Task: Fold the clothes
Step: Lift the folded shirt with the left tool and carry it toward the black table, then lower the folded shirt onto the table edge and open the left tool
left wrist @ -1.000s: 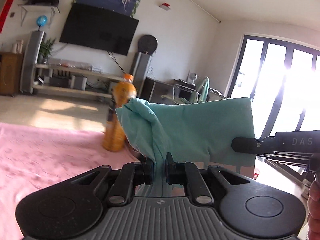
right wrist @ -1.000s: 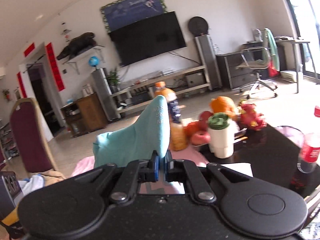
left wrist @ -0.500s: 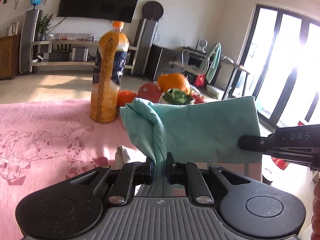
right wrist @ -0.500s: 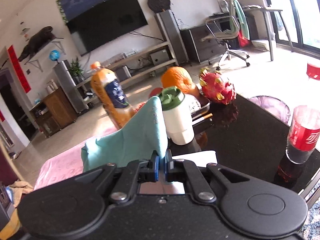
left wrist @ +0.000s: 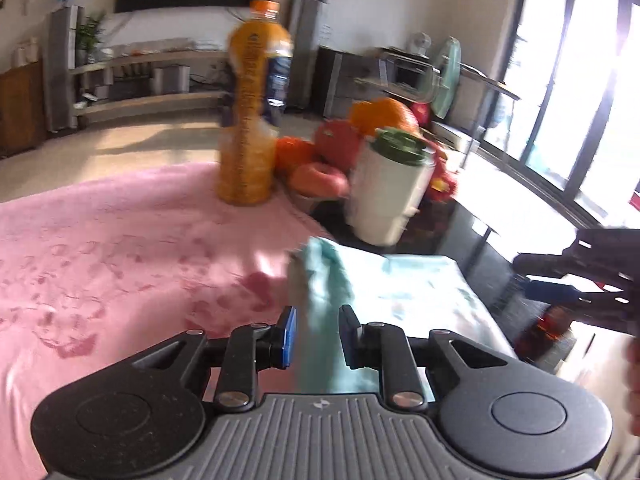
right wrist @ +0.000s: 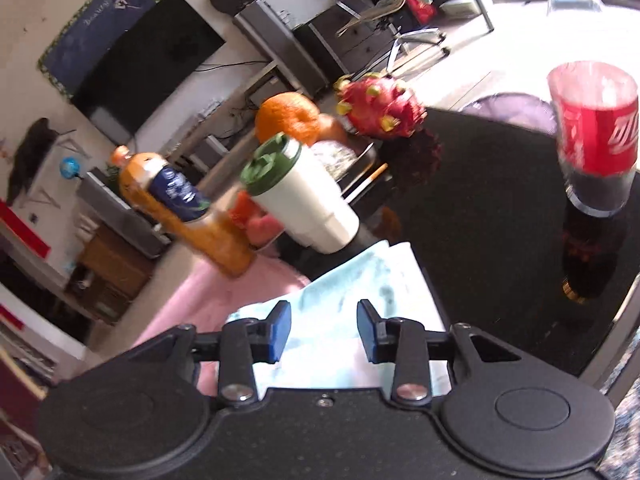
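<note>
A teal cloth (left wrist: 400, 280) lies folded flat where the pink blanket (left wrist: 120, 240) meets the black table. Its left edge stands up as a ridge between the parted jaws of my left gripper (left wrist: 318, 334), and the pads do not squeeze it. My right gripper (right wrist: 324, 330) hovers over the same cloth (right wrist: 352, 292). Its jaws are opening, and the fabric lies flat below them, not pinched. In the left wrist view the right gripper (left wrist: 524, 276) shows at the cloth's right side.
Just beyond the cloth stand an orange juice bottle (left wrist: 248, 120), a white cup with a green lid (left wrist: 388, 196) and a fruit bowl (left wrist: 332, 152). A dragon fruit (right wrist: 380, 108) and a red-labelled cola bottle (right wrist: 596, 136) stand on the glossy black table (right wrist: 480, 220).
Both grippers came down with the hanging teal cloth and laid it flat. Both sets of jaws then parted and let go of the fabric. The right gripper also rolled.
</note>
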`<action>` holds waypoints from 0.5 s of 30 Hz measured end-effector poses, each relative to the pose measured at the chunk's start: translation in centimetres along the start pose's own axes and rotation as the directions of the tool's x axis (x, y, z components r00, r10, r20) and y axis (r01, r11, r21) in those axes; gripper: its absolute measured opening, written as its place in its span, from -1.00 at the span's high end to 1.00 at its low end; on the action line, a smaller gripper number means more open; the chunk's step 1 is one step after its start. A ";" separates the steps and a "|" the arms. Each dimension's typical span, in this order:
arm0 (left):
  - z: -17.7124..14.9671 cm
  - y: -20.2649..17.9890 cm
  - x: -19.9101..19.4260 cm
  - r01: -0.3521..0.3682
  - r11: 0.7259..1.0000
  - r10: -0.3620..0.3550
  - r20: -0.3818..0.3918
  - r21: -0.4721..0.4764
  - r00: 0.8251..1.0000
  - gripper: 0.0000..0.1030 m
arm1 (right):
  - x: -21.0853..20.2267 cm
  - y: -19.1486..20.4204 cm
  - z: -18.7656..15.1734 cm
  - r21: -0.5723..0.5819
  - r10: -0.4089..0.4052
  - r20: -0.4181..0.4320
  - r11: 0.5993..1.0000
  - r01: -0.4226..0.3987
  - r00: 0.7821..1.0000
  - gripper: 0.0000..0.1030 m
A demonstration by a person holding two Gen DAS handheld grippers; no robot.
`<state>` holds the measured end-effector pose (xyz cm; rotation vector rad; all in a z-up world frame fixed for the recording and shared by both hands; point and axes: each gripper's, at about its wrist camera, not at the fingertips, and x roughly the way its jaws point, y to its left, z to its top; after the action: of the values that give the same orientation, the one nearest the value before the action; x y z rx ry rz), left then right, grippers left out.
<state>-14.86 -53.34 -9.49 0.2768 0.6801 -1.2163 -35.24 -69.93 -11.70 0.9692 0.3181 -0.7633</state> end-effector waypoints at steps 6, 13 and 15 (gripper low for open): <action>-1.1 -2.5 0.9 0.045 0.997 -0.041 -0.061 0.061 0.997 0.60 | 1.6 0.4 -0.9 0.013 0.043 -0.094 0.999 -0.042 0.995 0.64; -3.0 0.3 4.2 -0.031 0.999 0.028 -0.178 -0.015 0.984 0.60 | 3.6 -0.9 -1.5 0.109 0.097 -0.216 0.991 -0.074 0.972 0.64; -3.6 1.8 4.8 -0.051 0.997 0.038 -0.197 -0.066 0.980 0.51 | 4.3 -1.5 -1.8 0.134 0.092 -0.256 0.989 -0.058 0.962 0.63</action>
<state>-13.54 -54.43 -15.49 0.3540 0.8809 -1.1288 -33.13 -70.83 -16.02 1.1979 0.4643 -0.5909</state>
